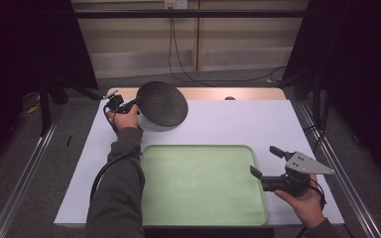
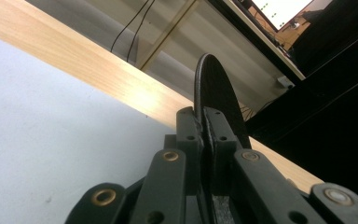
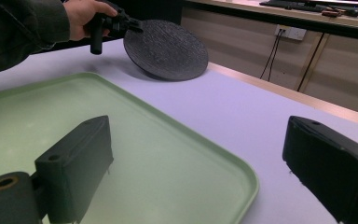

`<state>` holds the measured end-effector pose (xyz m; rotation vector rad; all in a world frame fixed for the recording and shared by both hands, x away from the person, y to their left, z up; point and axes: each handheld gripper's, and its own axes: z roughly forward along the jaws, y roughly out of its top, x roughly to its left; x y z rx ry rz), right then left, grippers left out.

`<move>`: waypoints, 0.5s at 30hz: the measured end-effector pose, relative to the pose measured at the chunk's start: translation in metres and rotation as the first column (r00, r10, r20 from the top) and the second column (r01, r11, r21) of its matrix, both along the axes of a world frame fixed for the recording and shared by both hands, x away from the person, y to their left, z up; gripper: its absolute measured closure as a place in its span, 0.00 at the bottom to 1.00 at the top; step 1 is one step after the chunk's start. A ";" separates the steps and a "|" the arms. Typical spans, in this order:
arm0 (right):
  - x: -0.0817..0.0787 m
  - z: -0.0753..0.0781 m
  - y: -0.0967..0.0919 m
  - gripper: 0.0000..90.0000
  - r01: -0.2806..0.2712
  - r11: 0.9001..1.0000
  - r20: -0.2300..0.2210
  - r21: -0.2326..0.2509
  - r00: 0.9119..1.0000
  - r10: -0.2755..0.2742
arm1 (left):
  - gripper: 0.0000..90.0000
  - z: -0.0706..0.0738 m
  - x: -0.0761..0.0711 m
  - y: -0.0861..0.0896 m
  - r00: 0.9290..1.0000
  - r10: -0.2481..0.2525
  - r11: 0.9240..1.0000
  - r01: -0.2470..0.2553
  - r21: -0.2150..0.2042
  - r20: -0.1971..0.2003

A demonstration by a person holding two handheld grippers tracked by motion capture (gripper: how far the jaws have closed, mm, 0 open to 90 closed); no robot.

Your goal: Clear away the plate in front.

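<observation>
Left gripper [image 1: 131, 104] reaches out past the far-left corner of the green tray [image 1: 203, 218], fingers [image 2: 189, 128] pinched tight on the black plate [image 1: 162, 103] rim. Right gripper [image 1: 265, 162] sits low beside the tray's right edge, fingers [image 3: 81, 163] spread wide apart, gripping nothing.

A round black plate [image 1: 162, 103] with a finely ribbed, textured face sits at the far left of the white tabletop [image 1: 238, 124], tilted up on edge. Its lower rim touches the tabletop while its left rim is clamped in the left claw [image 1: 131, 104]. A pale green tray [image 1: 203, 218] with rounded corners lies flat and empty on the near middle of the tabletop.
</observation>
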<state>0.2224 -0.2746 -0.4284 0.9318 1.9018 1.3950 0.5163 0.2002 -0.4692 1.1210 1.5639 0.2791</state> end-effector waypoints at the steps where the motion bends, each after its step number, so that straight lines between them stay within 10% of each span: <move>1: 0.000 0.000 0.000 0.09 0.000 1.000 0.000 0.000 1.000 0.000 | 0.96 0.000 0.000 0.000 1.000 0.000 1.000 0.000 0.000 0.000; 15: -0.001 0.000 0.000 0.09 0.002 1.000 -0.008 -0.001 1.000 -0.002 | 0.97 0.022 0.001 -0.010 0.996 -0.071 0.997 0.070 0.038 0.045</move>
